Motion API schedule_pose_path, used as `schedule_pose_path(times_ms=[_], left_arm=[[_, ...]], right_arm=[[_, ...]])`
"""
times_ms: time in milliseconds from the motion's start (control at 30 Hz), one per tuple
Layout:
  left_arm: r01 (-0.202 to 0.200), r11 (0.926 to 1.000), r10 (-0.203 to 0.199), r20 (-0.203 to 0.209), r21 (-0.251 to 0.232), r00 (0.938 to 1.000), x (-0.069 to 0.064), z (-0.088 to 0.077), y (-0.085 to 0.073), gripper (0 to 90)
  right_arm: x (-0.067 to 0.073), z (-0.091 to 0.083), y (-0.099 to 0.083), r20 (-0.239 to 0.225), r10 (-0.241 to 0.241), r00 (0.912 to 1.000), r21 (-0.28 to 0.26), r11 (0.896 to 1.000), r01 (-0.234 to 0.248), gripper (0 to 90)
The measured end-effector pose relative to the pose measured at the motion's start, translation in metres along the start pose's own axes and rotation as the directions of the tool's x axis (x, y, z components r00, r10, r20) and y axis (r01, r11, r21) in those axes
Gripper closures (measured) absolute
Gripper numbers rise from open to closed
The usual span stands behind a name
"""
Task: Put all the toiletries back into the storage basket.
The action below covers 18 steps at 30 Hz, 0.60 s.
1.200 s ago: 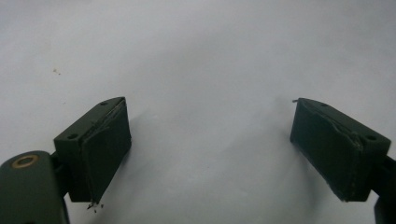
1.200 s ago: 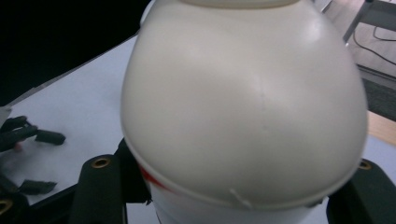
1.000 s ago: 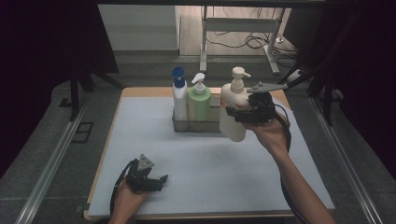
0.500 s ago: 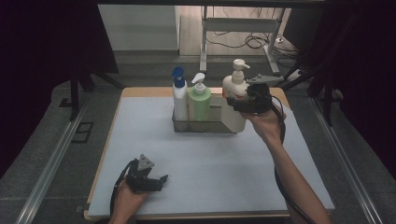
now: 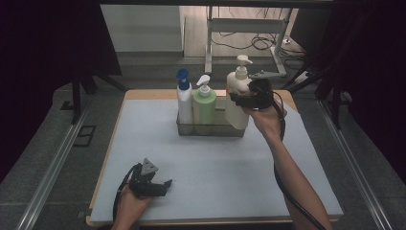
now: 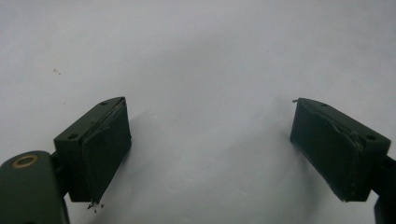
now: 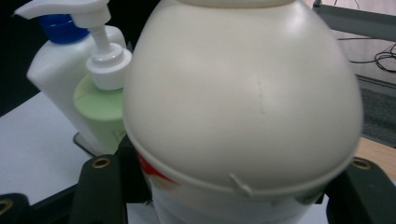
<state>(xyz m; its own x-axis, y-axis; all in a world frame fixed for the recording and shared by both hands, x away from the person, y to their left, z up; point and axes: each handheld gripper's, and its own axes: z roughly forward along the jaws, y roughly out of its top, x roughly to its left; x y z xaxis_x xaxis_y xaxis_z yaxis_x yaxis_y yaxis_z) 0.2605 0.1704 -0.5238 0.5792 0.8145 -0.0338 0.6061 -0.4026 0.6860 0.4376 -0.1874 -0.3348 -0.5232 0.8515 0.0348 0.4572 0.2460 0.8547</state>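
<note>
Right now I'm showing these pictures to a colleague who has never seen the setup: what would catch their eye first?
First, the cream pump bottle at the far right of the table, clamped in the right gripper at the right end of the wire basket. Beside it in the basket stand a green bottle and a white bottle with a blue pump. Near the front edge, the left gripper rests open on the white mat.

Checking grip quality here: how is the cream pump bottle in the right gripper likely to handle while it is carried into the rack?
The cream pump bottle looks smooth, rounded and glossy, so it may slip or twist in the right gripper. It is tall with a pump head, so probably tippy when set down. Its wall seems rigid plastic, unlikely to crush.
</note>
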Motion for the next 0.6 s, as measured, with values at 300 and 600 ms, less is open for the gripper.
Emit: schedule_pose_path(times_ms=[300,600], left_arm=[[0.001,1.0000,-0.001,0.001,0.002,1.0000,0.000,0.000,0.000,12.1],[0.002,1.0000,-0.002,0.001,0.002,1.0000,0.000,0.000,0.000,12.1]], right_arm=[[-0.004,0.018,0.003,0.018,0.019,0.9997,-0.010,1.000,-0.019,37.2],[-0.010,0.036,0.000,0.039,0.037,0.9986,-0.009,0.999,-0.036,37.2]])
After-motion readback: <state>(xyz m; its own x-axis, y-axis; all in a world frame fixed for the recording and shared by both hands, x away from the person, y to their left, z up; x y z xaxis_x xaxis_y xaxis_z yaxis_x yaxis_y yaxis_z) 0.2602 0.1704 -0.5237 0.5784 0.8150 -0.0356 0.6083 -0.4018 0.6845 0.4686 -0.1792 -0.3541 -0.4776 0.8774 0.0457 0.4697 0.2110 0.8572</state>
